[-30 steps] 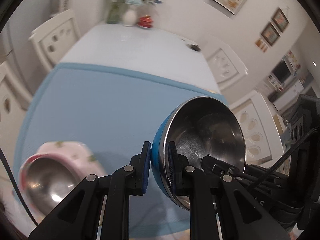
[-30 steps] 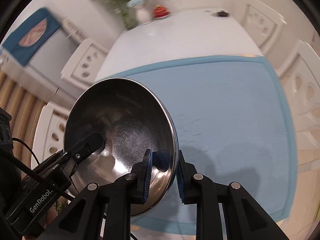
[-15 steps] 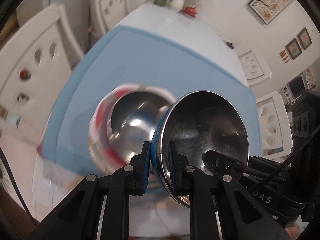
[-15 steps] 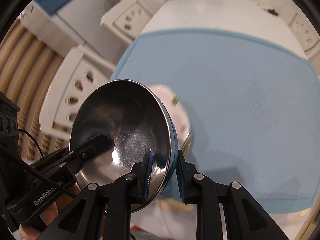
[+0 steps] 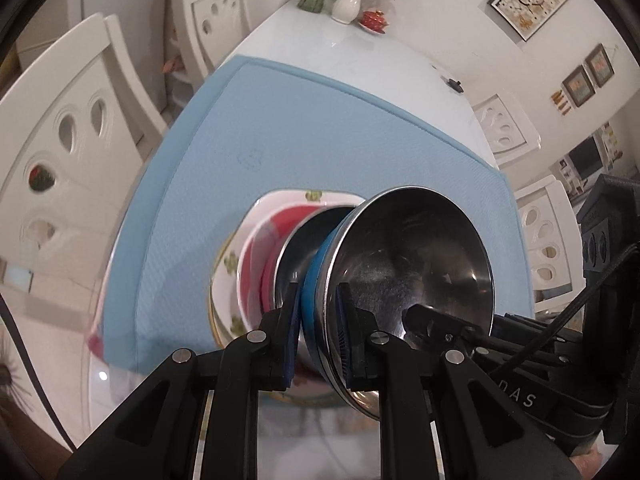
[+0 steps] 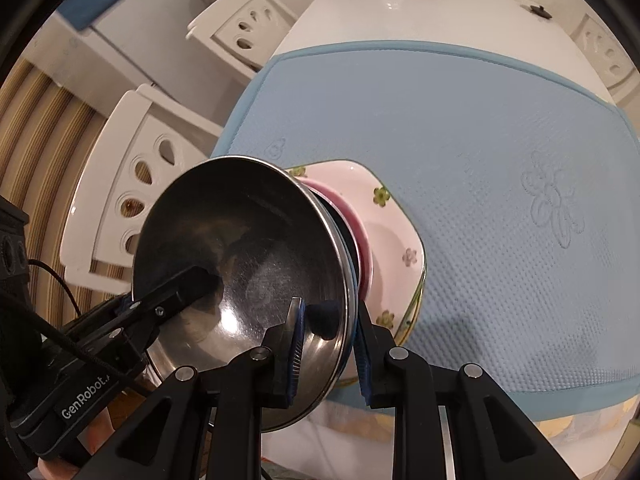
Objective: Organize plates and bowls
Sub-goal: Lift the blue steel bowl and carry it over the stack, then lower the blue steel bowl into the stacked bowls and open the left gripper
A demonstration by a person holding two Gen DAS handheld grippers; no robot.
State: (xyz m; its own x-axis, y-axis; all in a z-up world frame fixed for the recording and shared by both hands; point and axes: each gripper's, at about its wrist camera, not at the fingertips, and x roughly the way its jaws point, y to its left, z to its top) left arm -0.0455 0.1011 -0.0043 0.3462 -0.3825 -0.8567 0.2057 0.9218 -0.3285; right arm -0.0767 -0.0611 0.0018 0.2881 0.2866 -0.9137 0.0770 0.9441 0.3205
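Steel bowl: your blue-walled, steel-lined round bowl [image 5: 404,264] is tilted just above the red bowl [image 5: 272,252] on the pale floral square plate [image 6: 394,236].
Left hand-held gripper [image 5: 318,336]: clamped on its near rim.
Right hand-held gripper [image 6: 328,344]: clamped on the opposite rim.
Next move: the stack lies directly beneath; level and lower, I judge.
Blue mat [image 6: 460,120]: under the plate.

The bowl [image 5: 412,264] is blue outside with a bare steel inside. Just behind it, a second bowl [image 5: 276,248] shows a pink-red outside and dark steel inside. The plate [image 6: 394,236] under them is pale pink with small green and pink flowers. The mat [image 6: 460,128] is light blue, embossed with a flower outline. The chairs [image 5: 60,132] beside the mat are white.
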